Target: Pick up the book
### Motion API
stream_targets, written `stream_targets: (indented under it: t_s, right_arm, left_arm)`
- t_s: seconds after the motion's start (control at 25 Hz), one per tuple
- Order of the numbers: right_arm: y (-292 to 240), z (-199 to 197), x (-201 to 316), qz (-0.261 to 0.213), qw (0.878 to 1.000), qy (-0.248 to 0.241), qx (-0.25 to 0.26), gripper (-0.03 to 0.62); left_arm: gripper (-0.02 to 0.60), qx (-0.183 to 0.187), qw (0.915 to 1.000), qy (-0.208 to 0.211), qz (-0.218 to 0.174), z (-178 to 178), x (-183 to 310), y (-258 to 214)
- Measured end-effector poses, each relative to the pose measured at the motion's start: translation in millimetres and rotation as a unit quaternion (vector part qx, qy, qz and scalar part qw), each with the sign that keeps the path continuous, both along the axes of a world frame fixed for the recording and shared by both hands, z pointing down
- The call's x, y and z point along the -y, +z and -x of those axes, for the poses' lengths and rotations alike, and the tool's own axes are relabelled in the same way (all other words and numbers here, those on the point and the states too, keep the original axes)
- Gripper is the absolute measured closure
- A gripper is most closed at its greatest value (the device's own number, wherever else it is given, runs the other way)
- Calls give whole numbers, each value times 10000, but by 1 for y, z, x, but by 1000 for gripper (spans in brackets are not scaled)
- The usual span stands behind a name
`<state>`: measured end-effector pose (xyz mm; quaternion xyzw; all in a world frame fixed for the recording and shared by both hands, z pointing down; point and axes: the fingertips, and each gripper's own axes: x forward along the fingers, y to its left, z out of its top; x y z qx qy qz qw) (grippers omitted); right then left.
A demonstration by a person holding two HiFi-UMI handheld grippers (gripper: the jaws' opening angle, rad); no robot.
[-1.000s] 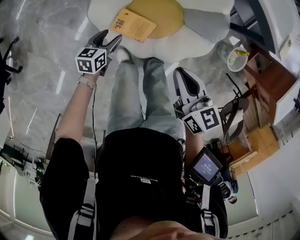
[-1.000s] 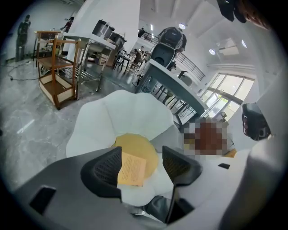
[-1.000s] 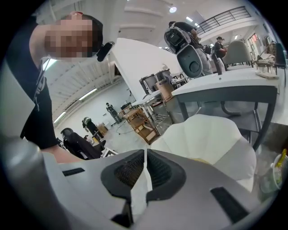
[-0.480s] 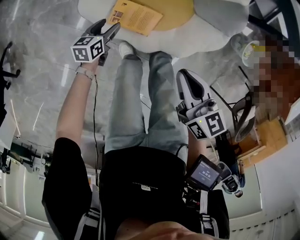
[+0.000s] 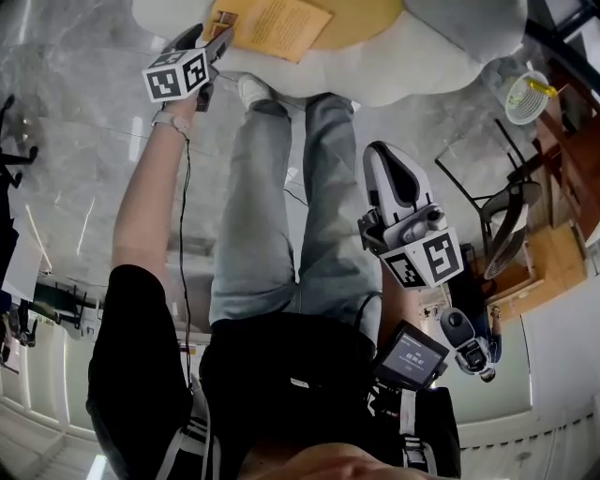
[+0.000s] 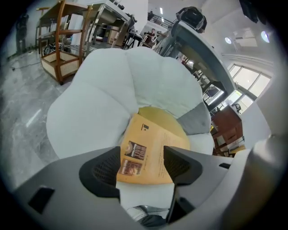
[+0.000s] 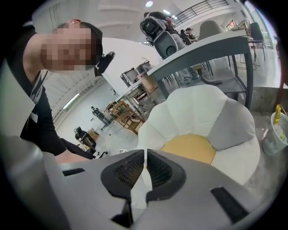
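The left hand-held gripper point(image 5: 217, 39) is open, and its jaws have just been spreading wider. In the left gripper view point(image 6: 144, 161) the near edge of the book point(image 6: 150, 152) shows in the gap between the two dark ribbed pads, but neither pad presses on it. From the head view this gripper reaches out at the end of a straightened arm. Its tips are at the near left corner of the book point(image 5: 277, 21), and whether they touch it cannot be told.

The book has an orange cover with two dark printed squares near its closest corner. It lies flat on a flower-shaped cushion point(image 5: 431, 52), partly on the yellow centre point(image 6: 166, 121) and partly over the pale petal in front of it. The cushion point(image 6: 90, 103) has pale petals all round and sits on a grey marbled floor point(image 5: 75, 141).

The right hand-held gripper point(image 5: 386, 155) hangs well back from the cushion, beside the person's leg and pointing toward it. In the right gripper view point(image 7: 145, 164) its pads are pressed together with nothing between them, and the cushion's yellow centre point(image 7: 191, 148) lies beyond them.

The person's shoe point(image 5: 253, 89) stands just at the cushion's near edge. A white mesh bin point(image 5: 525, 94) stands on the floor to the right of the cushion.
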<state>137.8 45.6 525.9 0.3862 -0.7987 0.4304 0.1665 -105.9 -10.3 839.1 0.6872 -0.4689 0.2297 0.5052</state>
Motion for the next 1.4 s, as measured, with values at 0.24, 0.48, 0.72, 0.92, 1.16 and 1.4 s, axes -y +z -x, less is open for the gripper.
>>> stream_targets:
  t_s: [0.24, 0.48, 0.72, 0.92, 1.16, 1.4]
  right_arm:
    - [13, -6, -3, 45, 10000, 31, -70, 559]
    - [21, -18, -3, 111, 9996, 236, -80, 559]
    - [25, -22, -7, 155, 9993, 320, -65, 559]
    - [24, -25, -8, 252, 9987, 439, 75, 559]
    - [14, -36, -3, 202, 9992, 293, 184, 559]
    - [2, -35, 2, 157, 9994, 32, 312, 559]
  left_arm:
    - [296, 234, 9993, 211, 181, 6, 9, 41]
    - [296, 167, 9991, 309, 241, 5, 15, 56]
    - [320, -119, 9986, 312, 405, 2, 16, 53]
    - [415, -115, 9983, 405, 415, -6, 13, 39]
    - [425, -498, 9960, 711, 216, -49, 12, 1]
    - [425, -768, 9918, 1020, -101, -88, 6, -49]
